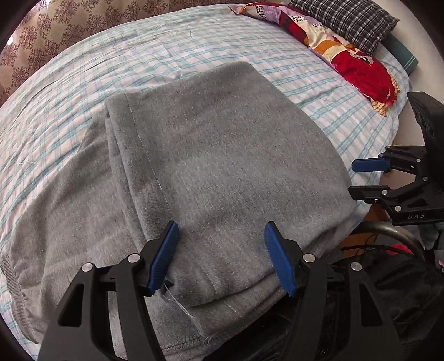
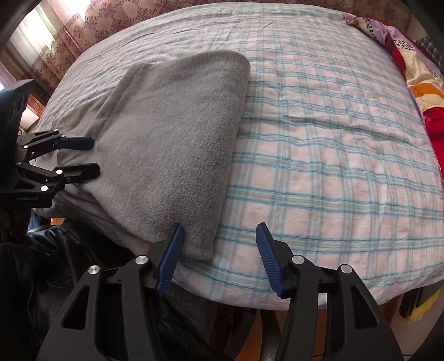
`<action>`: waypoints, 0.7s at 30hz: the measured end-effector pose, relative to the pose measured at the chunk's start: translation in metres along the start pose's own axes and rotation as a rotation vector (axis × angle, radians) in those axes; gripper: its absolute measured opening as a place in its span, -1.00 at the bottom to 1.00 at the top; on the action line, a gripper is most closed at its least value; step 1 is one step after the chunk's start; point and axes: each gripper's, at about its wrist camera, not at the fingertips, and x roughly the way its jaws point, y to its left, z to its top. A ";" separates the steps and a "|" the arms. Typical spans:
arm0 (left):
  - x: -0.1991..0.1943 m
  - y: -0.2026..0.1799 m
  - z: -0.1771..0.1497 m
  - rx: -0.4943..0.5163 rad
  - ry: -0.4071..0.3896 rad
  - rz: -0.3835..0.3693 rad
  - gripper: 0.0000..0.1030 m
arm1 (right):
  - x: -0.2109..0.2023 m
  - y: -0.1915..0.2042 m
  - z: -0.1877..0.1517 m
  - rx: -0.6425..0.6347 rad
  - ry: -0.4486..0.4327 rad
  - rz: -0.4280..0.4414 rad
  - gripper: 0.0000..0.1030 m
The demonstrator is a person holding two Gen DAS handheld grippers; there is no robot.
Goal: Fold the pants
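Note:
The grey pants (image 1: pixel 222 152) lie folded into a thick rectangle on the checked bed sheet (image 1: pixel 69 91), with a lower layer sticking out to the left and along the near edge. My left gripper (image 1: pixel 222 226) hovers open over the near edge of the top fold, with cloth showing between its blue pads but not pinched. In the right wrist view the pants (image 2: pixel 172 138) fill the left half, and the left gripper (image 2: pixel 94 155) stands at their left side. My right gripper (image 2: pixel 220 227) is open by the pants' near right corner, over the sheet (image 2: pixel 333 138). It also shows as the right gripper (image 1: pixel 352 178) at the bed's right edge.
A red and orange patterned cushion (image 1: pixel 358 66) and a black-and-white checked pillow (image 1: pixel 347 19) lie at the far right of the bed. A brown patterned curtain (image 1: pixel 55 27) hangs behind. The bed's near edge drops to dark bags and floor (image 2: pixel 83 263).

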 end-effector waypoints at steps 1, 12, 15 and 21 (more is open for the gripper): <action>0.000 0.001 -0.002 0.002 -0.004 -0.001 0.28 | 0.003 0.003 -0.002 -0.018 0.007 -0.016 0.09; -0.009 0.001 0.021 -0.045 -0.038 -0.031 0.42 | -0.019 -0.008 0.009 -0.002 -0.056 0.013 0.12; -0.007 0.001 0.033 -0.065 -0.049 -0.033 0.42 | -0.034 -0.020 0.027 0.030 -0.121 0.030 0.12; 0.008 0.000 0.044 -0.090 -0.027 -0.039 0.43 | -0.026 -0.043 0.075 0.115 -0.192 0.080 0.12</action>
